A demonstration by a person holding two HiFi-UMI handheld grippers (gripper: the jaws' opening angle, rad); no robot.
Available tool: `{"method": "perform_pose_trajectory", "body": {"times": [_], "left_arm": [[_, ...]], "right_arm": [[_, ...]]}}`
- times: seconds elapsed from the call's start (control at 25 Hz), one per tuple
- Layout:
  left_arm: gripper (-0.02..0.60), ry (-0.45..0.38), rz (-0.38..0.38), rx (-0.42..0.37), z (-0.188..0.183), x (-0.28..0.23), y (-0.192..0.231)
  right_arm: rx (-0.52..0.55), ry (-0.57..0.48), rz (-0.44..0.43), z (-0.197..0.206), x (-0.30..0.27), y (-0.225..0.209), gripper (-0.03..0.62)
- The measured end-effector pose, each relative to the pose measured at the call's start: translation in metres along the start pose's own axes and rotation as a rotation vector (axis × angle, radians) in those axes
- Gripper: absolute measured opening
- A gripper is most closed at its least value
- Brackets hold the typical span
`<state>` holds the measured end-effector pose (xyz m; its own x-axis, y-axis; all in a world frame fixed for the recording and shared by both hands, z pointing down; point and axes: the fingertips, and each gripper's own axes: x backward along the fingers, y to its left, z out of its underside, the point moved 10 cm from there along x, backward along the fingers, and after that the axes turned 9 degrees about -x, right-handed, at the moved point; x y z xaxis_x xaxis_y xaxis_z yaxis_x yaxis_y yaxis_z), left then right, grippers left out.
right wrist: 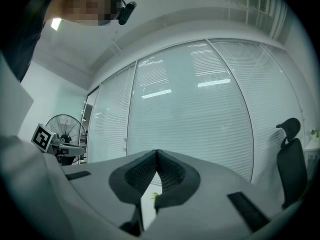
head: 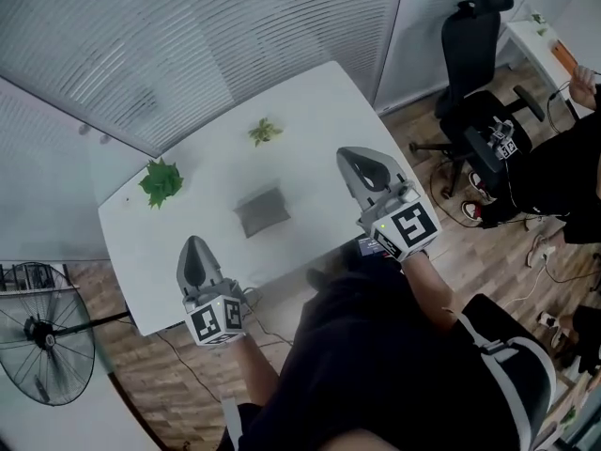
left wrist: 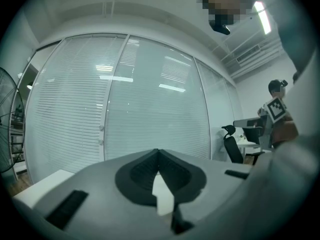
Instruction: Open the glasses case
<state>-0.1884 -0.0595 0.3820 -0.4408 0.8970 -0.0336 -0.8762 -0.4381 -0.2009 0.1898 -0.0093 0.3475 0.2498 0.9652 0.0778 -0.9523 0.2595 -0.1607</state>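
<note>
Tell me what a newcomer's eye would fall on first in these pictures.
A grey glasses case lies closed at the middle of the white table, with a green plant to its left and a smaller plant beyond it. The left hand-held gripper and the right hand-held gripper, each bearing a marker cube, hover shut and empty at the table's near side, apart from the case.

Lighting is even and cool, and no hard shadows are seen. The ceiling strip light (left wrist: 262, 17) is blown out at upper right of the left gripper view, and is reflected on the glass wall (left wrist: 150, 84). Fisheye bending and dark vignetted corners are noted in both gripper views. The left gripper (left wrist: 159, 153) and right gripper (right wrist: 156, 153) are rendered soft. The white table (head: 310, 111) is slightly overexposed.
</note>
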Motion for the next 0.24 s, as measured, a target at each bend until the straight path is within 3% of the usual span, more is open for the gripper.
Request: {"method": "perform_pose_trajectory", "body": {"times": [0.24], "left_arm": [[0.000,0.012,-0.013,-0.004,0.0055,0.0035,0.0009]], "right_arm": [[0.021,0.005,-0.036,0.0076,-0.0080,0.0034,0.015]]}}
